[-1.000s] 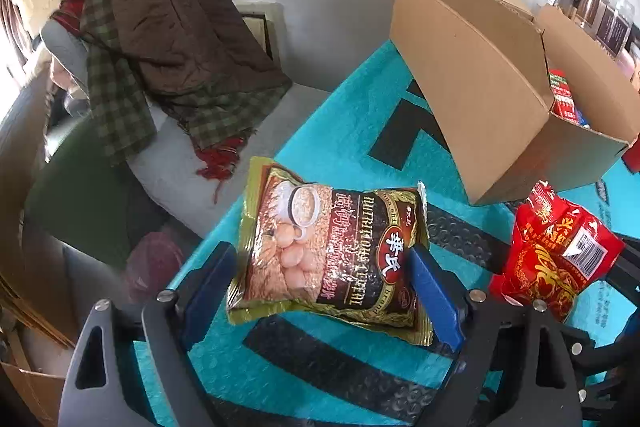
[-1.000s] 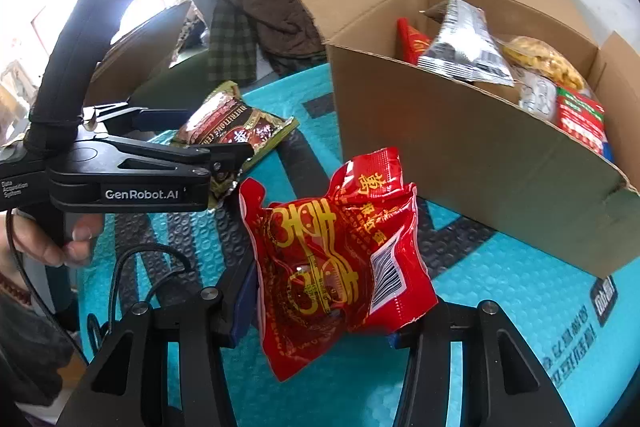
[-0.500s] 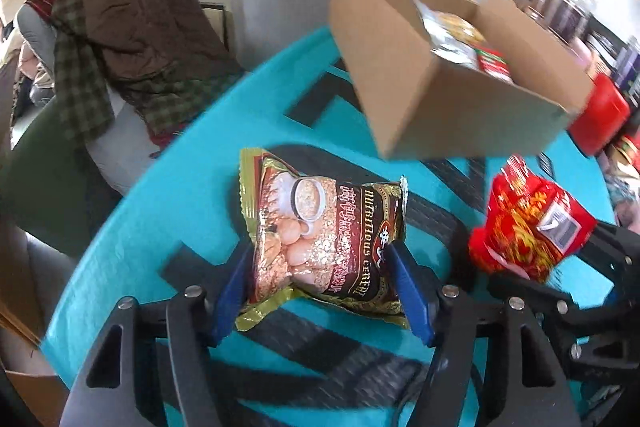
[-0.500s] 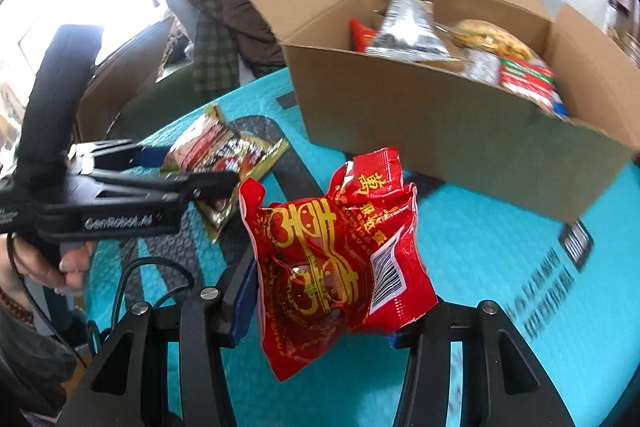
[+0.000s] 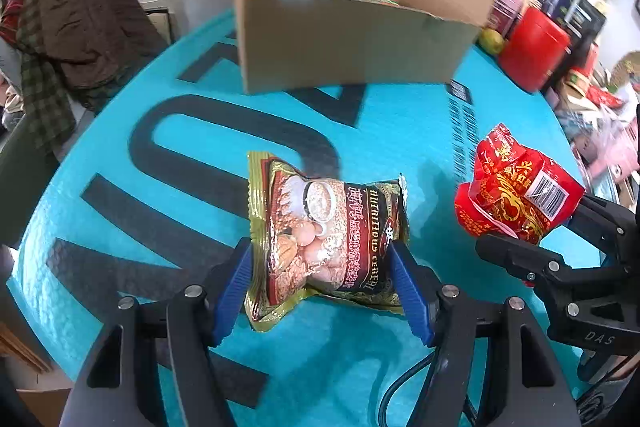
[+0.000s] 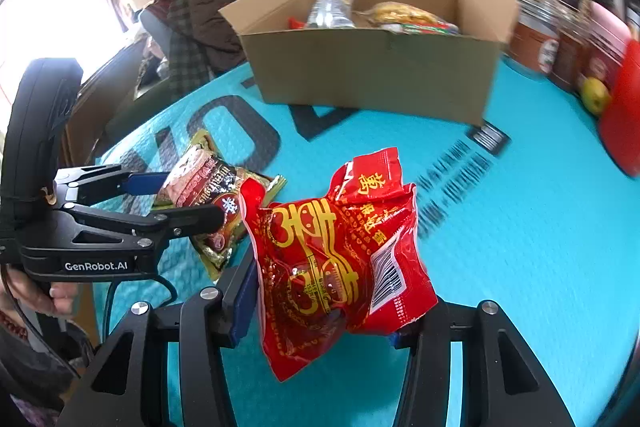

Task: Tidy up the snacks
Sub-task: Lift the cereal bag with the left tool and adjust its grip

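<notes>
A: Where is the cardboard box [image 5: 352,47] from the two packets?

B: It stands ahead of both grippers, at the far side of the turquoise mat [image 5: 120,155], open at the top and already partly filled with snacks. Both packets are near it but not yet over it.

A: What does the left gripper [image 5: 322,287] hold?

B: The cereal packet [image 5: 328,239]. Its blue pads press on the two short sides, so the long axis of the packet runs across, from one jaw to the other. The jaws have just been closing, with the packet between them, and now they grip it. In the right wrist view the packet seems lifted off the mat, but I cannot say this for sure.

A: And the right gripper [image 6: 320,311]?

B: It is clamped on the red packet [image 6: 340,259], which stands up between the jaws, clearly above the mat.

A: Which one is nearer to the box?

B: I cannot tell; they are side by side, the left one toward the left end of the box. I think both must rise over the near wall and then go forward.
</notes>
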